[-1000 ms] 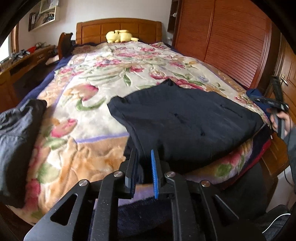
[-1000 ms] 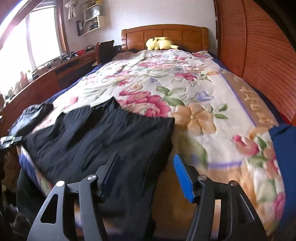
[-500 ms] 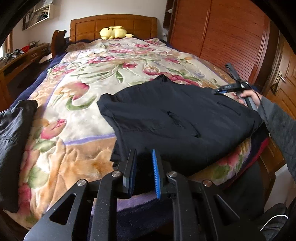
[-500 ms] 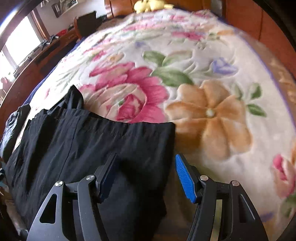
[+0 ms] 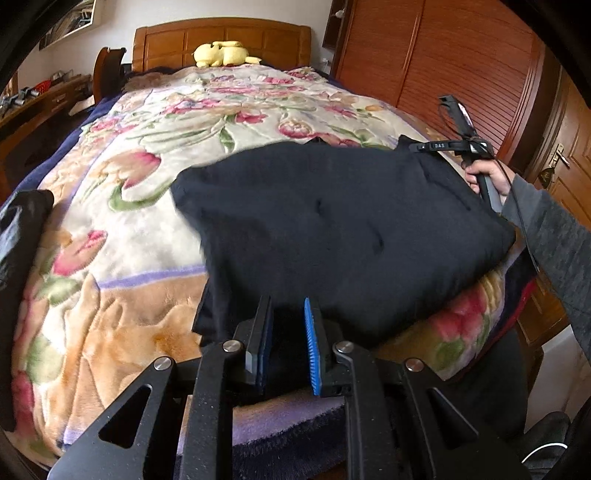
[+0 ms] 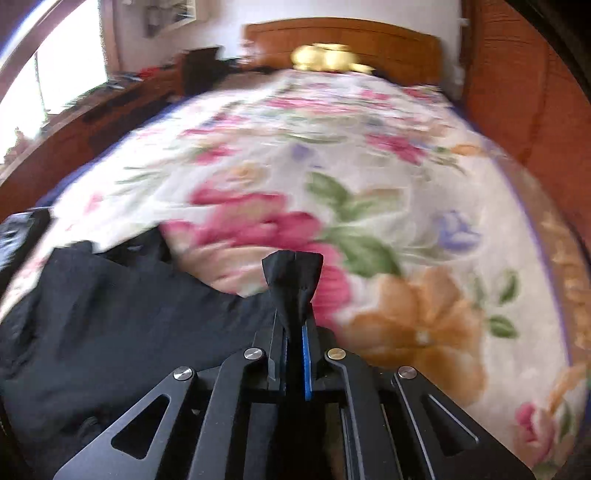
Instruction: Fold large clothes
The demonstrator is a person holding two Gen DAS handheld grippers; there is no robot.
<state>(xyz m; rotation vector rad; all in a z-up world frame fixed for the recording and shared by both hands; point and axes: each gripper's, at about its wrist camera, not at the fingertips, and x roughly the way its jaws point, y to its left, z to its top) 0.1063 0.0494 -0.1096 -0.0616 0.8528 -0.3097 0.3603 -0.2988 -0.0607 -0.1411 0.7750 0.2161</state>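
Observation:
A large black garment lies across the foot of a bed with a floral blanket. Its near edge hangs over the bed end. My left gripper is at that edge, its blue pads nearly together with black cloth filling the narrow gap. My right gripper is shut on the garment's far right corner, which sticks up from its tips. In the left wrist view that gripper shows at the garment's far right, held by a hand in a grey sleeve. The right wrist view is blurred.
A second dark garment lies at the bed's left edge. A yellow plush toy sits by the wooden headboard. A wooden wardrobe runs along the right side and a desk along the left.
My right gripper has swept across to the garment's far corner and shut on it, pulling it up off the blanket. The left gripper has edged slightly forward and down, still at the near edge.

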